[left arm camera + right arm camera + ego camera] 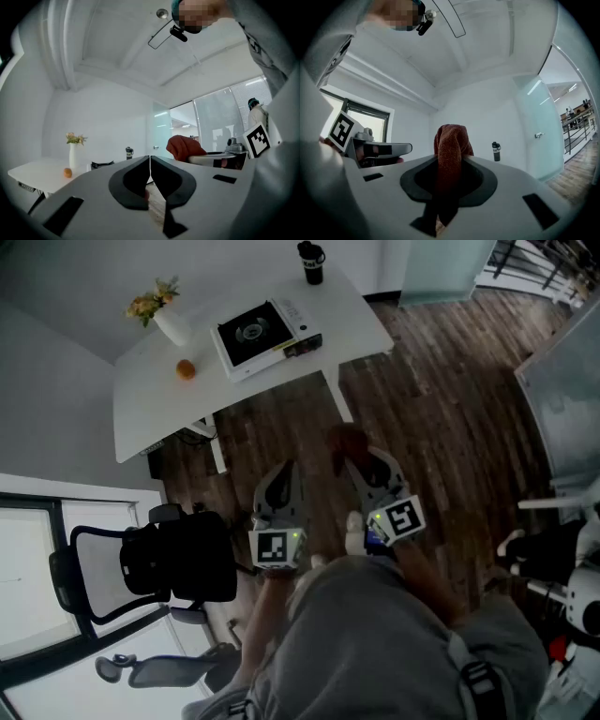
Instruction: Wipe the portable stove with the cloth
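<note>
Cloth (pixel 451 140), rust-red, pinched between the closed fingers of the right gripper (pixel 362 463), bunched above them and hanging below, held level over the wooden floor (pixel 441 409), well apart from the counter (pixel 150 409). Left gripper (pixel 285 471) just beside the right one, fingers pressed together with nothing between them. Portable stove (pixel 265 334), black top in a pale casing, lying flat on the white counter, with an orange (pixel 186 369) and a flower vase (pixel 172 324) to one side and a dark bottle (pixel 311 262) at the far corner.
</note>
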`<move>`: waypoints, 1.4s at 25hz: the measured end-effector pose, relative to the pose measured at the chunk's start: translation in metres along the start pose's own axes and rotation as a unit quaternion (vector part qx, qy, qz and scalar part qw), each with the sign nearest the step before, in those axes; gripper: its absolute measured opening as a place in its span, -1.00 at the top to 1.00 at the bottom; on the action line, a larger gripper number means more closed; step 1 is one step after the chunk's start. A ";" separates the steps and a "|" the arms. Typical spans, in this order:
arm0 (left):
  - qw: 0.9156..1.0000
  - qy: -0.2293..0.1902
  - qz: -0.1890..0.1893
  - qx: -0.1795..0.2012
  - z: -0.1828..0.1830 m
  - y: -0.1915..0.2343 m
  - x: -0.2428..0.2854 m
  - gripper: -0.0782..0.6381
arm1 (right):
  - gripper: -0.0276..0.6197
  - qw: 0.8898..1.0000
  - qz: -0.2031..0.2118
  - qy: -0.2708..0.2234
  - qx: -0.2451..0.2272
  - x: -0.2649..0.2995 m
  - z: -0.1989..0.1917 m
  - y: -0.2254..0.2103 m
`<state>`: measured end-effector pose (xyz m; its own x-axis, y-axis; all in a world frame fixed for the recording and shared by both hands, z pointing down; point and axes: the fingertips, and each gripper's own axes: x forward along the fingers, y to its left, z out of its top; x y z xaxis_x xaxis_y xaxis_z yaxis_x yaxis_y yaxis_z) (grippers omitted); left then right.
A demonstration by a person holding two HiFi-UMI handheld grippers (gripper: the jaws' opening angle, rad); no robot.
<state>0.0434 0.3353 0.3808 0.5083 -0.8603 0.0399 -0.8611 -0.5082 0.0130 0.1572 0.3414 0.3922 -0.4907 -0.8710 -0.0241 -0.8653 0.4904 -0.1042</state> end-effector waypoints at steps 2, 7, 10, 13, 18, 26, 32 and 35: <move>1.000 0.012 0.004 0.006 -0.005 -0.004 0.019 0.69 | 0.63 1.000 0.010 -0.003 0.005 0.009 0.000 -0.024; 0.999 0.029 0.023 0.000 -0.014 0.003 0.058 0.69 | 0.61 0.997 0.076 -0.001 0.033 0.040 -0.001 -0.061; 0.998 0.030 0.047 -0.002 -0.019 0.023 0.076 0.69 | 0.59 0.993 0.115 0.013 0.026 0.069 -0.009 -0.072; 0.997 0.040 0.063 -0.015 -0.028 0.047 0.091 0.69 | 0.59 0.990 0.131 0.029 0.031 0.094 -0.017 -0.081; 0.998 0.039 0.046 -0.017 -0.047 0.092 0.138 0.68 | 0.59 0.994 0.090 0.056 0.015 0.161 -0.036 -0.123; 0.999 0.035 0.033 -0.004 -0.050 0.180 0.224 0.68 | 0.59 0.995 0.034 0.098 0.001 0.269 -0.032 -0.191; 0.999 0.016 0.047 0.004 -0.046 0.260 0.279 0.68 | 0.58 0.972 0.036 0.230 -0.033 0.362 -0.070 -0.237; 0.998 0.028 0.046 0.009 -0.054 0.290 0.298 0.65 | 0.57 0.963 0.049 0.257 -0.064 0.394 -0.080 -0.251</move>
<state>-0.0551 -0.0658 0.4503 0.4249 -0.9002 0.0955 -0.9038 -0.4278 -0.0118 0.1724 -0.1221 0.4884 -0.5281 -0.7062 0.4716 -0.8018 0.5976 -0.0031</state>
